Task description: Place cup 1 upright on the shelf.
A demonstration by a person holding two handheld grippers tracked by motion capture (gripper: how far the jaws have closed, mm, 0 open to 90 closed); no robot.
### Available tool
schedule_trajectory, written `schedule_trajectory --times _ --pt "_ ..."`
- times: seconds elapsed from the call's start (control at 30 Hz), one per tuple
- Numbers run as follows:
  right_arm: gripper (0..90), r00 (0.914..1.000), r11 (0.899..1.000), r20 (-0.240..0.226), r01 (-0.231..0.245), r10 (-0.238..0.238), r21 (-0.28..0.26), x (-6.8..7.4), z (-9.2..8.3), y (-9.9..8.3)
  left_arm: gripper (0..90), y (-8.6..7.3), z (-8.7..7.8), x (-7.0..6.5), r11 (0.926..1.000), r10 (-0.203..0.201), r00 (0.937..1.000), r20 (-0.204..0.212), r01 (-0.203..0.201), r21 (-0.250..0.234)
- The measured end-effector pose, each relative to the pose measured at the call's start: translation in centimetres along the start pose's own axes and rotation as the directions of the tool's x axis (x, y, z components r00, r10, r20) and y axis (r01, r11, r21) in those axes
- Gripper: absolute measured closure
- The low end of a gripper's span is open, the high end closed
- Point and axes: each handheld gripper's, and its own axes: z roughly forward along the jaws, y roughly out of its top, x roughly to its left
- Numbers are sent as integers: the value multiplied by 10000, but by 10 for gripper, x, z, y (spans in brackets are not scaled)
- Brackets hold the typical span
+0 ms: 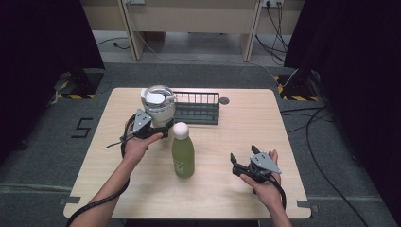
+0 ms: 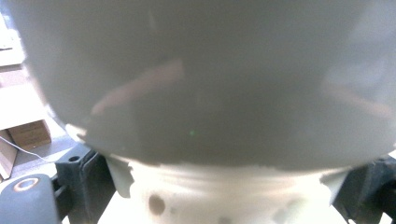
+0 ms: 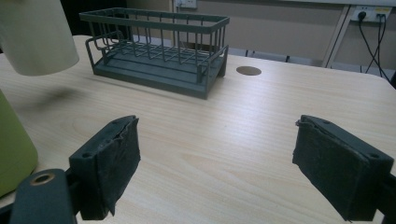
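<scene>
A wooden table (image 1: 222,189) seen from above, with a person's forearms reaching in from the near edge, each hand holding a two-jaw gripper. The left gripper (image 1: 158,128) is clamped around the lower part of a white cup (image 1: 158,105) with a white lid and a clear upper rim, and holds it above the table at the left end of a dark wire rack (image 1: 198,109). In the right gripper view the cup's pale base (image 3: 35,39) hangs clear of the wood with its shadow beneath, so it is lifted, not resting. In the left gripper view the cup's grey-white wall (image 2: 201,93) is pressed close, with the black jaws hugging the narrower white base on both sides.

A green bottle (image 1: 183,153) with a pale pink cap stands upright near the middle of the table, just right of the left hand, touched by neither gripper. The right gripper (image 1: 242,161) rests low at the near right, jaws spread wide and empty, the rack (image 3: 159,51) and bare wood ahead of it.

Judged from this, the pick-up is done: the cup is grasped and raised. Where it is bound cannot be told; the empty rack beside it is a likely spot. Setting it down and releasing remain
</scene>
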Motion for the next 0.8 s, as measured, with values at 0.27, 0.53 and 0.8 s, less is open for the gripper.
schedule_trajectory --times 0.27,0.53,0.8 --pt "147 9999 9999 44 -97 97 73 -1 0 -1 98 4 7 2 9999 -107 9999 -24 107 -77" --pt "146 10000 9999 41 -70 70 76 0 1 -1 98 10 12 1 9999 -49 10000 26 49 -124" --pt "147 10000 9999 34 -68 68 90 0 1 -2 98 17 19 2 9999 -26 10000 4 26 -152"
